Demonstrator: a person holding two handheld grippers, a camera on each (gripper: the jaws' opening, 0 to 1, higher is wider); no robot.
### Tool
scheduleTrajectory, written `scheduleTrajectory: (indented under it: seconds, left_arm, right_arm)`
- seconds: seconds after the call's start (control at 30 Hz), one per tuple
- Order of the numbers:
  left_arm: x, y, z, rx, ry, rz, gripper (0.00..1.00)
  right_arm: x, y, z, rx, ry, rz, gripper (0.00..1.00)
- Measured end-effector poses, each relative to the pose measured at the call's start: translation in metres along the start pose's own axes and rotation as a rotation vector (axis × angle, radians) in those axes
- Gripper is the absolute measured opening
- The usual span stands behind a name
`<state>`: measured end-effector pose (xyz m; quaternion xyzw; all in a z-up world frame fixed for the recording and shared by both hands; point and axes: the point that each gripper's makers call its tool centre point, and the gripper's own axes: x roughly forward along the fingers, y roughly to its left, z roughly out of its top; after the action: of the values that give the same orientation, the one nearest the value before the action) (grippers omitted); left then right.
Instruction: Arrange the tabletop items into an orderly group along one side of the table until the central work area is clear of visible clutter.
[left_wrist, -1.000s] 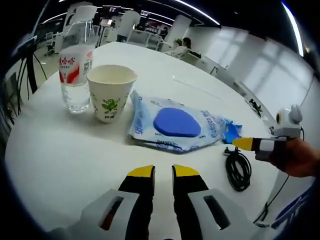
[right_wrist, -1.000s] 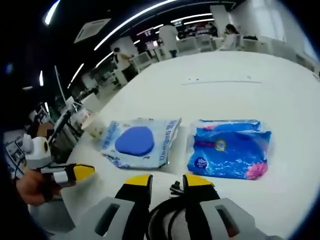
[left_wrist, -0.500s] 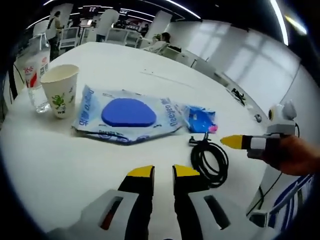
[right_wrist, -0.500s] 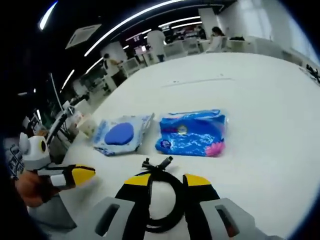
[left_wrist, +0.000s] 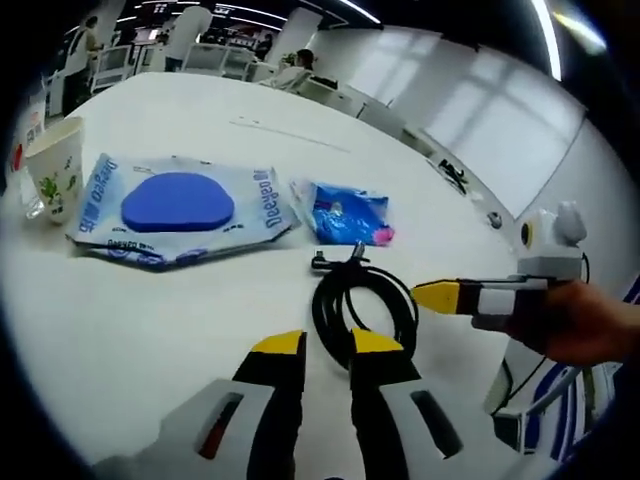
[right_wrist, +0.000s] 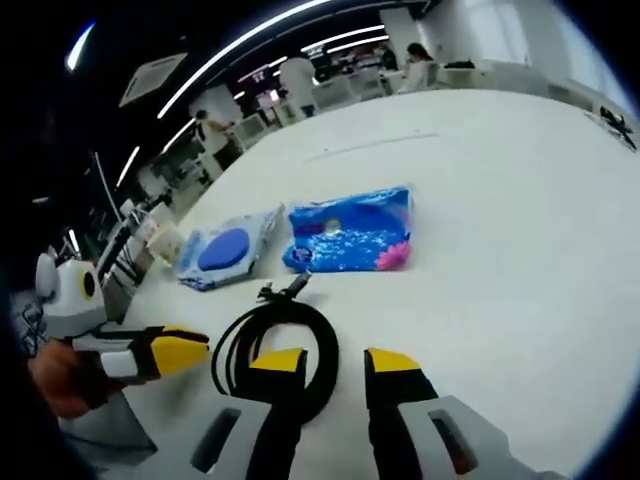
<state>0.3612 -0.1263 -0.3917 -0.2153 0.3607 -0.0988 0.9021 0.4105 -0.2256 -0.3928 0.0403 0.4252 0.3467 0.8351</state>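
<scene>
Coiled black cable (left_wrist: 360, 303) is being framed at 12 o'clock of left gripper (left_wrist: 326, 344), jaws narrowly parted, nothing held. Right gripper (right_wrist: 335, 360) is being held slightly wider, cable (right_wrist: 278, 352) at 11 o'clock.

round white table (left_wrist: 120, 320): smooth, a little shiny | coiled black cable (left_wrist: 362, 305): rubbery, slightly glossy | pale wipes pack with blue lid (left_wrist: 175, 208): shiny crinkly plastic | small bright blue tissue packet (right_wrist: 348, 230): glossy plastic film | white paper cup with green print (left_wrist: 52, 168): matt paper

The paper cup (left_wrist: 52, 178) and the bottle behind it are edge-cropped.
</scene>
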Motion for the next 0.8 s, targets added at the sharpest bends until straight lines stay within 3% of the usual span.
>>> scheduleTrajectory:
  seconds: [0.23,0.33,0.5,0.63,0.7,0.8]
  left_arm:
    - [0.006,-0.003,-0.004,0.002,0.01,0.003,0.11]
    - [0.006,-0.007,-0.007,0.0,0.01,-0.001,0.08]
    - [0.01,-0.009,-0.008,0.015,0.02,0.006,0.03]
    - [0.008,0.0,-0.007,0.006,0.02,0.017,0.03]
    - [0.006,0.005,-0.007,0.004,0.019,0.025,0.03]
    - [0.003,0.009,-0.008,0.001,0.016,0.034,0.02]
  right_arm:
    - [0.002,0.002,-0.005,0.009,0.007,0.011,0.19]
    - [0.011,-0.008,-0.005,0.013,0.009,0.014,0.18]
    - [0.009,0.007,-0.007,0.005,0.01,0.03,0.06]
    - [0.025,-0.001,-0.005,0.007,0.015,0.035,0.05]
    - [0.017,0.011,-0.006,0.002,0.017,0.039,0.04]
    - [0.028,0.011,-0.005,-0.002,0.02,0.05,0.04]
